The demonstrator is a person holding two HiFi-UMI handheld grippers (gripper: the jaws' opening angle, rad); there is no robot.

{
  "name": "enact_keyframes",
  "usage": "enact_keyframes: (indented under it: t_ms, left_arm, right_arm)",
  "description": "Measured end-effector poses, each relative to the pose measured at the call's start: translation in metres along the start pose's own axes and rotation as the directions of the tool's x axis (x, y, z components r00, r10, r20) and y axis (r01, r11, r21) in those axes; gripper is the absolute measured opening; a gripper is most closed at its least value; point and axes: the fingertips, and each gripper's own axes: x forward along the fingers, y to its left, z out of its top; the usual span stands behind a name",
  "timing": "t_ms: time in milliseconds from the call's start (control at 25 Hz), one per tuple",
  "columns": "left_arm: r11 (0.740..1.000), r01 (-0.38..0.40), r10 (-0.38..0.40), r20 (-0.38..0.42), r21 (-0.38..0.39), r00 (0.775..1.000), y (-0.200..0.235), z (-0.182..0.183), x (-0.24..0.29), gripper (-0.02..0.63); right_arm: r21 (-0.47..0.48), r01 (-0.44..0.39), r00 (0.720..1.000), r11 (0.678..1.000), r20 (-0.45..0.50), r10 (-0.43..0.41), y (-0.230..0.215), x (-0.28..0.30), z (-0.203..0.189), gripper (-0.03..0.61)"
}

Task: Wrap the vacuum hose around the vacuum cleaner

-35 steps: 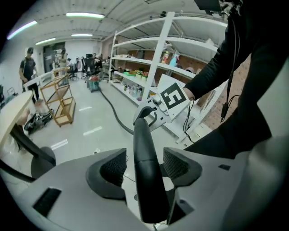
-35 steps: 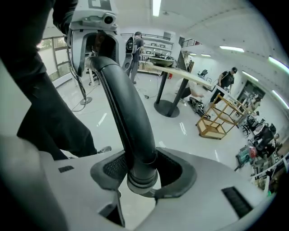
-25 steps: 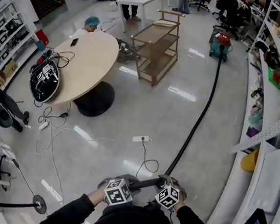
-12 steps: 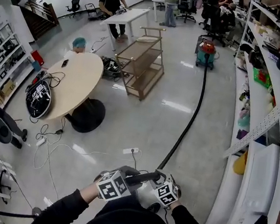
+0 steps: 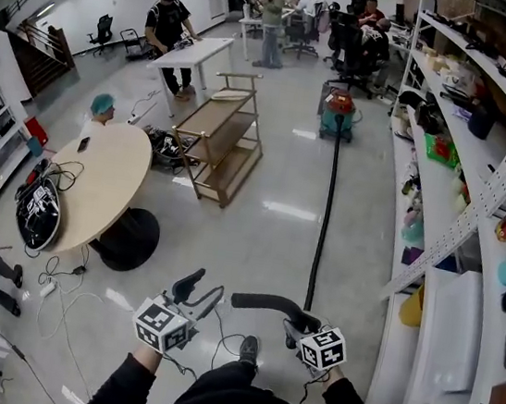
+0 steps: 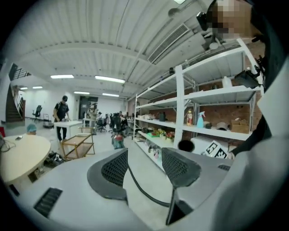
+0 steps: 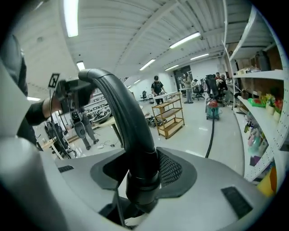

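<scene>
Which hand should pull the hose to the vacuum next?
Probably right. The right gripper is clamped on the hose; the left gripper has just been opening, with nothing between its jaws.

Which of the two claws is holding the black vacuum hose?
The right claw: its jaws are shut on the curved end of the hose. The left claw has just been opening and holds nothing.

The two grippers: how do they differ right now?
The left gripper has jaws apart, just opened, nothing between them; the right gripper has jaws clamped on the vacuum hose. The left gripper hangs free; the right gripper lifts the hose's end off the floor. Both bear marker cubes.
</scene>
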Motion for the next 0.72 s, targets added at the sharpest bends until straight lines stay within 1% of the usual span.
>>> enact_keyframes:
  t_ms: [80, 120, 200, 240, 280, 360, 440, 520, 600, 640, 720]
  left_arm:
    - [0.999, 0.014, -0.018, -0.080, -0.040, 0.997, 0.013, -0.041, 0.024, 0.249]
    - [0.997, 0.044, -0.051, -0.121, -0.059, 0.991, 0.011, -0.061, 0.036, 0.249]
    - [0.987, 0.148, -0.158, -0.185, -0.070, 0.970, -0.007, -0.094, 0.062, 0.249]
    - [0.975, 0.214, -0.220, -0.204, -0.053, 0.954, -0.021, -0.105, 0.074, 0.252]
    - [0.959, 0.282, -0.281, -0.217, -0.025, 0.935, -0.036, -0.112, 0.087, 0.252]
    - [0.915, 0.401, -0.384, -0.219, 0.035, 0.897, -0.062, -0.117, 0.113, 0.258]
    - [0.878, 0.471, -0.447, -0.207, 0.083, 0.870, -0.074, -0.113, 0.141, 0.259]
    - [0.855, 0.506, -0.475, -0.217, 0.116, 0.852, -0.073, -0.111, 0.168, 0.263]
    - [0.828, 0.546, -0.507, -0.248, 0.124, 0.825, -0.068, -0.114, 0.193, 0.267]
    - [0.812, 0.572, -0.531, -0.262, 0.115, 0.806, -0.066, -0.117, 0.203, 0.265]
    - [0.774, 0.628, -0.587, -0.279, 0.084, 0.760, -0.062, -0.122, 0.217, 0.265]
  right_arm:
    - [0.061, -0.004, 1.000, 0.998, 0.015, 0.003, -0.012, 0.001, 0.023, 0.183]
    - [0.099, -0.015, 1.000, 0.995, 0.028, 0.012, -0.016, 0.003, 0.036, 0.184]
    - [0.170, -0.045, 0.998, 0.984, 0.056, 0.036, -0.020, 0.011, 0.061, 0.184]
    - [0.198, -0.062, 0.996, 0.978, 0.071, 0.048, -0.021, 0.016, 0.074, 0.186]
    - [0.221, -0.078, 0.995, 0.972, 0.086, 0.060, -0.022, 0.021, 0.087, 0.186]
    - [0.251, -0.103, 0.991, 0.962, 0.110, 0.078, -0.025, 0.033, 0.112, 0.186]
    - [0.271, -0.121, 0.988, 0.955, 0.127, 0.089, -0.028, 0.045, 0.137, 0.187]
    - [0.289, -0.136, 0.985, 0.948, 0.143, 0.098, -0.032, 0.054, 0.160, 0.187]
    - [0.311, -0.152, 0.982, 0.938, 0.159, 0.106, -0.038, 0.061, 0.181, 0.189]
    - [0.322, -0.160, 0.980, 0.933, 0.168, 0.110, -0.041, 0.065, 0.191, 0.189]
    - [0.338, -0.171, 0.976, 0.925, 0.184, 0.114, -0.042, 0.072, 0.209, 0.192]
